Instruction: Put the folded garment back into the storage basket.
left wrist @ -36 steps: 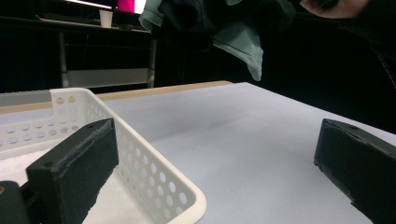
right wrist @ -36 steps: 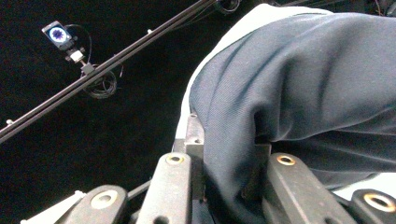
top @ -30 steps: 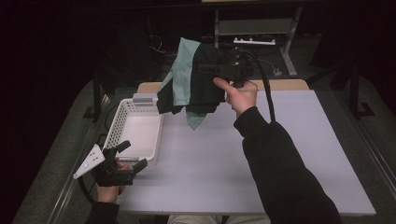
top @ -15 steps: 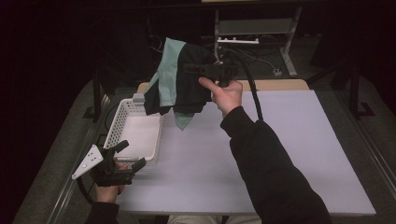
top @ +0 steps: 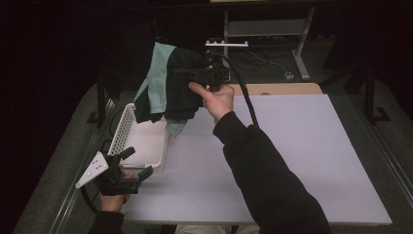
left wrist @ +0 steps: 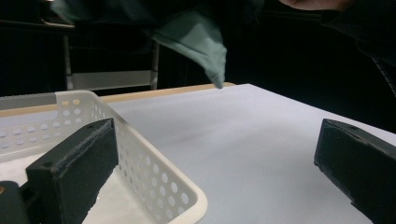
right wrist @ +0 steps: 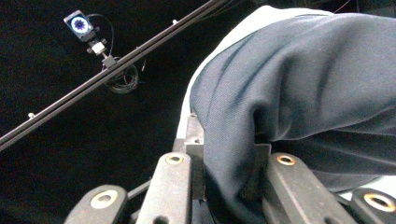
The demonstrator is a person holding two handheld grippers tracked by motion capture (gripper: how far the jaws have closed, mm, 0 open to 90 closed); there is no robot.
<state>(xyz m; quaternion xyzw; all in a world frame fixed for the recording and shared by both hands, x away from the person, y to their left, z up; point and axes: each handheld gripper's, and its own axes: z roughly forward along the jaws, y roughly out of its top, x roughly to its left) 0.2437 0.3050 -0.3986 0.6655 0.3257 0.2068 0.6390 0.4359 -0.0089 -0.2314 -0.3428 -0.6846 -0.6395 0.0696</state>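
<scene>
Dark-and-teal folded cloth garment [top: 168, 90] carried left, now over white perforated plastic basket [top: 127, 127].
Right gripper [top: 182, 74] kept pinching garment til lowered inside; left gripper [top: 139, 164] spread wide, idle.

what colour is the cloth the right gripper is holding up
Dark navy with a pale teal-green panel, cloth clamped in the right gripper; the high view shows it best.

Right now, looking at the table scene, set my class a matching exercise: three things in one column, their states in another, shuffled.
Things:
1. garment
2. basket
3. left gripper

States:
A. open, near the table's front edge
B. hanging in the air, clamped by the right gripper
C. resting on the table, white, perforated

Pairs: 1-B, 2-C, 3-A
</scene>
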